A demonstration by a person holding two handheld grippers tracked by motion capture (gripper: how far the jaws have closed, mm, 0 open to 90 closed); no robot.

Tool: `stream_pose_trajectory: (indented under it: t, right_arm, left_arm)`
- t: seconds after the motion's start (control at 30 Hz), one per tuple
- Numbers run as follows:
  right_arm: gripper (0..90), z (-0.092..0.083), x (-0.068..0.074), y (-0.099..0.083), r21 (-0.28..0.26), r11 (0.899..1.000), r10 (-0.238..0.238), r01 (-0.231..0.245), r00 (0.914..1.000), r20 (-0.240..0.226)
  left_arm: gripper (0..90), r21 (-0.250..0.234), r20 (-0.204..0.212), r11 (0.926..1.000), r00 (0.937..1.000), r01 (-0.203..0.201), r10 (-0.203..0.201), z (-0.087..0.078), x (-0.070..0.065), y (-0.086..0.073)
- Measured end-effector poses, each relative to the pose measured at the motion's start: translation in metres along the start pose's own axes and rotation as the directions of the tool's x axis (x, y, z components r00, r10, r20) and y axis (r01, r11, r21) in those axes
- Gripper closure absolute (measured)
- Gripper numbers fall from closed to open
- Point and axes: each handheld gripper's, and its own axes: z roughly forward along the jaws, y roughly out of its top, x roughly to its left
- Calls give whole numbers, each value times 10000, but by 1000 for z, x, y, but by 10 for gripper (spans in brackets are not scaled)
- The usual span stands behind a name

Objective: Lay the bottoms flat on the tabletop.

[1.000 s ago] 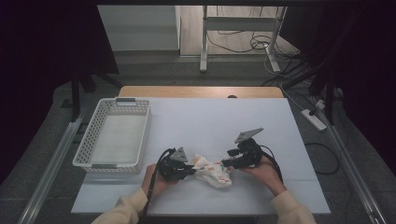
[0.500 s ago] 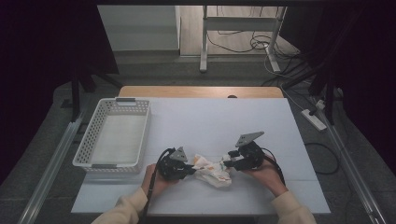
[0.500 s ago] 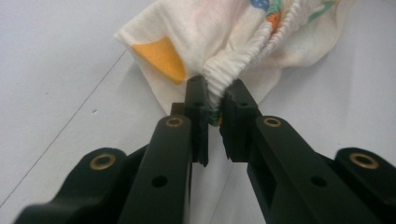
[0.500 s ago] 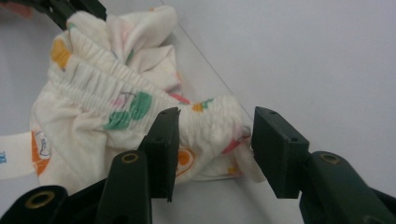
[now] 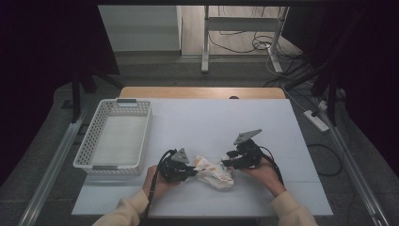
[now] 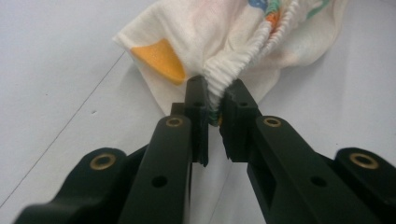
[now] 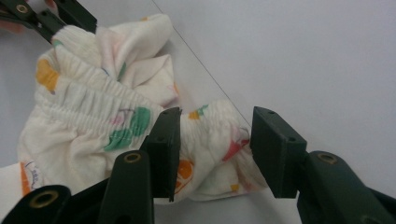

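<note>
Working on the white counter (image 5: pixel 263 122), the person holds a small crumpled garment (image 5: pixel 214 170), white with coloured print and a gathered elastic band, near the front edge between the two hands. A white perforated basket (image 5: pixel 113 139) stands well apart to the left, apparently the place where the garment is to go.

Step in hand, as judged: securing a second hold on the elastic band so the garment can be spread or lifted.

1. Left tongs (image 6: pixel 215 100): closed on the ribbed elastic band (image 6: pixel 243 58), which is pinched between the pads. Keep this grip fixed; it serves as the anchor.
2. Right tongs (image 7: pixel 215 149): the jaws stand apart with a bunched fold of the band (image 7: pixel 210 135) between them. They have just been closing, but the right-hand pad (image 7: pixel 273 149) is not seen pressing the cloth, so no grip is made yet.
3. Before closing fully, bring the band itself between the pads, not loose fabric alone. A hold on thin cloth is likely to slip when tension is applied.
4. Close until the band is compressed, then draw the two tongs apart evenly along the counter.
5. Avoid pinching two layers together; that would likely keep the garment bunched.
</note>
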Motion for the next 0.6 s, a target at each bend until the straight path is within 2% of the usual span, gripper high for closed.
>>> stream_pose_trajectory:
  t: [0.07, 0.27, 0.37, 0.5, 0.6]
  right_arm:
    - [573, 2, 0, 0, 1, 10000, -7, 7, 10000, 32]
    - [776, 1, 3, 1, 31, 9995, -330, 330, 9989, 320]
    - [790, -1, 5, 1, -140, 9981, -595, 603, 9968, 536]
    - [819, -9, 5, 3, -840, 9940, -630, 697, 9948, 804]
    - [835, -22, 5, 4, -1734, 9825, -526, 685, 9941, 949]
  left_arm:
    - [819, 4, -2, 10000, 10000, 7, -7, 0, 0, 0]
    - [819, -5, -10, 10000, 10000, -11, 11, 0, 0, 0]
    - [819, -32, -18, 10000, 10000, -8, 8, -1, 0, 0]
    - [819, -137, -22, 9999, 10000, 28, -28, -4, 1, 1]
    - [819, -435, 35, 9989, 9999, 149, -148, -12, 3, 3]
